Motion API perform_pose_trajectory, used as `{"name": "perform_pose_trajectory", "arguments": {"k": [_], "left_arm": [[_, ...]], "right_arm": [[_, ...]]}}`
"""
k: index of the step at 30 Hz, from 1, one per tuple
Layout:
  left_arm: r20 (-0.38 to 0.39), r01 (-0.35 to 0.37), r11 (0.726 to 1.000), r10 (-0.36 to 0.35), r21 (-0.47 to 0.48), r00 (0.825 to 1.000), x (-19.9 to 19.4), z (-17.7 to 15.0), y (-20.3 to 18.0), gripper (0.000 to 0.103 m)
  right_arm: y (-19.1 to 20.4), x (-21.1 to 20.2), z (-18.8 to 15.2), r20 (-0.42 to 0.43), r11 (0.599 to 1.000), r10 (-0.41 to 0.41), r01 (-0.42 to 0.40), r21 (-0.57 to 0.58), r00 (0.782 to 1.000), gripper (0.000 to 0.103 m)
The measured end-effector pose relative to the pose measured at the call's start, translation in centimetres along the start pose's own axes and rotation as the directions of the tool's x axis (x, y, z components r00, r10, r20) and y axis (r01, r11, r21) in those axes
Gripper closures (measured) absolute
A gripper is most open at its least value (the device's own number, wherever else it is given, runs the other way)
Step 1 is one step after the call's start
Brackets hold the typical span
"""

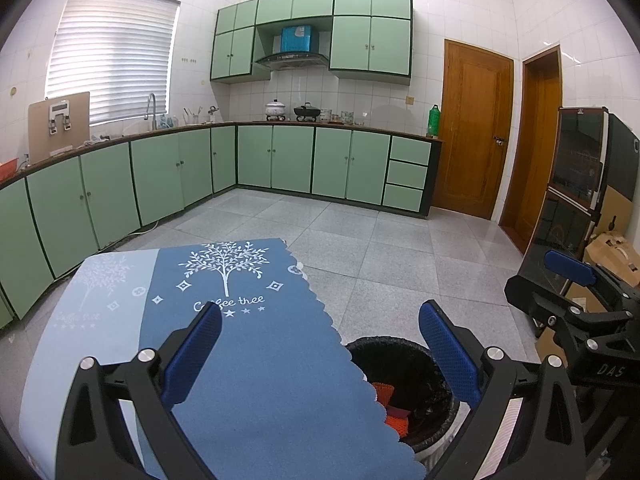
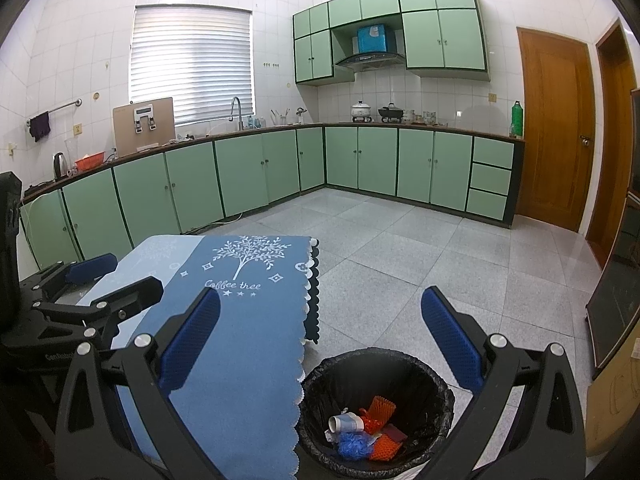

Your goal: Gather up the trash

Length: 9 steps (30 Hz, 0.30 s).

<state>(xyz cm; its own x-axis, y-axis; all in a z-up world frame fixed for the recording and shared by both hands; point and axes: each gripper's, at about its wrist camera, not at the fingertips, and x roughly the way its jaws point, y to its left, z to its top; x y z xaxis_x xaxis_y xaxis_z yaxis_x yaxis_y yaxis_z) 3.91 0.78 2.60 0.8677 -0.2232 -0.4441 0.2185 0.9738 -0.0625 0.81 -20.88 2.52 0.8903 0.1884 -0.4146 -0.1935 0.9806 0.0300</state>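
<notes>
Left gripper (image 1: 320, 354), right gripper (image 2: 320, 346): fingers apart, nothing held. Trash (image 2: 366, 428) seen inside black-lined bin (image 2: 436, 384), on floor beside right edge of blue-clothed table (image 2: 248, 340). Tabletop judged cleared; before finishing, cloth best scanned for leftovers.

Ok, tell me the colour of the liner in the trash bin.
Black. The liner of the trash bin shows best in the right wrist view.
</notes>
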Motion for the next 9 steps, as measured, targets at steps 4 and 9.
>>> {"name": "perform_pose_trajectory", "arguments": {"k": [4,9], "left_arm": [[-0.002,-0.001,1.0,0.001,0.0,1.0,0.07,-0.05,-0.07,0.006],[-0.006,-0.003,1.0,0.003,0.0,1.0,0.1,-0.1,-0.11,0.006]], "right_arm": [[-0.02,0.0,-0.01,-0.001,1.0,0.0,0.0,0.0,1.0,0.005],[-0.06,-0.01,-0.01,-0.001,1.0,0.001,-0.001,0.0,1.0,0.005]]}}
